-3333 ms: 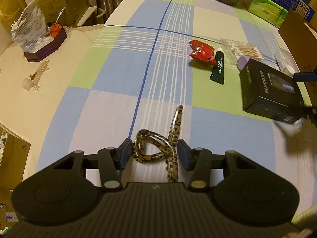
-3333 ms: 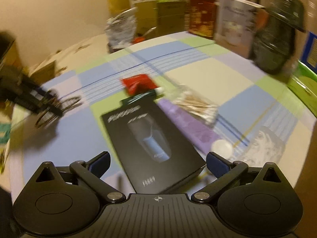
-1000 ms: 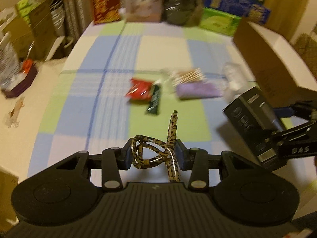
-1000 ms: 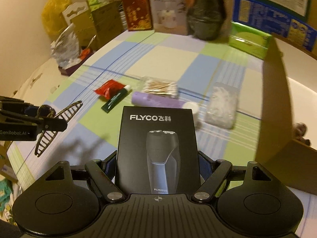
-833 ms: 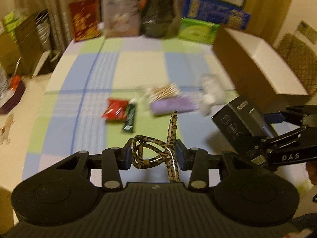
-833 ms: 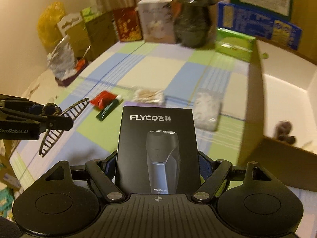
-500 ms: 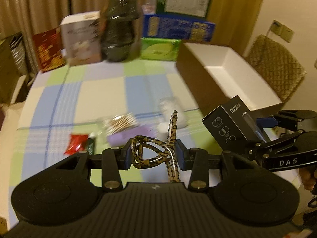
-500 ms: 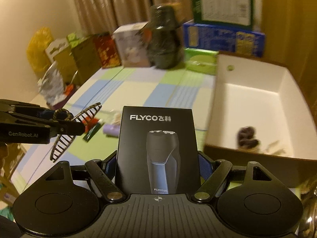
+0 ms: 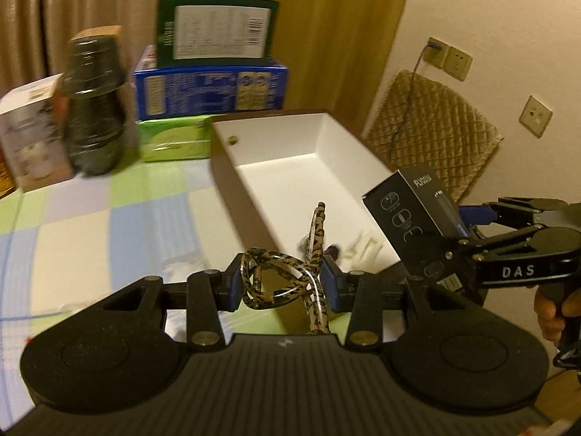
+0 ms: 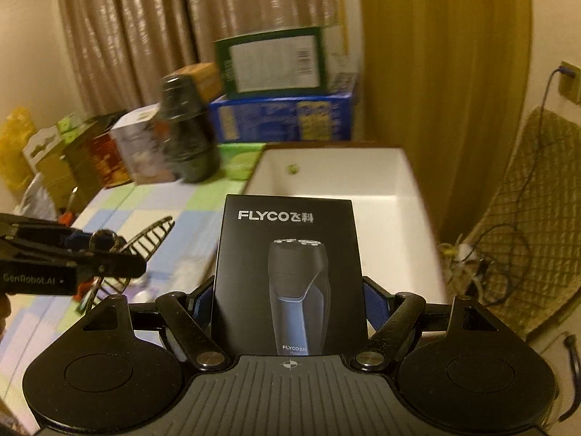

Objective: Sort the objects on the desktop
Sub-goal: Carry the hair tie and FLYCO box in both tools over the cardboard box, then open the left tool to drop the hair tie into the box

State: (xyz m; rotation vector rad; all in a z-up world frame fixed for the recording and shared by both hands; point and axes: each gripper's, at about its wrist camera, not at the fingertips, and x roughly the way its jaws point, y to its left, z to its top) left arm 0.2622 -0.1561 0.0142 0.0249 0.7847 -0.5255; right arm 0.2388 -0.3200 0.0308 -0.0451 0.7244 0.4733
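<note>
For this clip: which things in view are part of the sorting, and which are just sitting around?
In the job:
hair clip, in left hand-held gripper
shaver box, in right hand-held gripper
open box

Lying about:
dark jar
blue carton
green pack

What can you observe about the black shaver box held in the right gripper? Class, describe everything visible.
The shaver box is a matte black carton, apparently cardboard, with "FLYCO" in pale letters above a picture of an electric shaver; its side shows small icons. It looks closed and undamaged. The right gripper clamps it by both side edges, held upright in the air, tilted in the left view. It is beside the near end of the white-lined storage box. Only the blue pads touch it.
</note>
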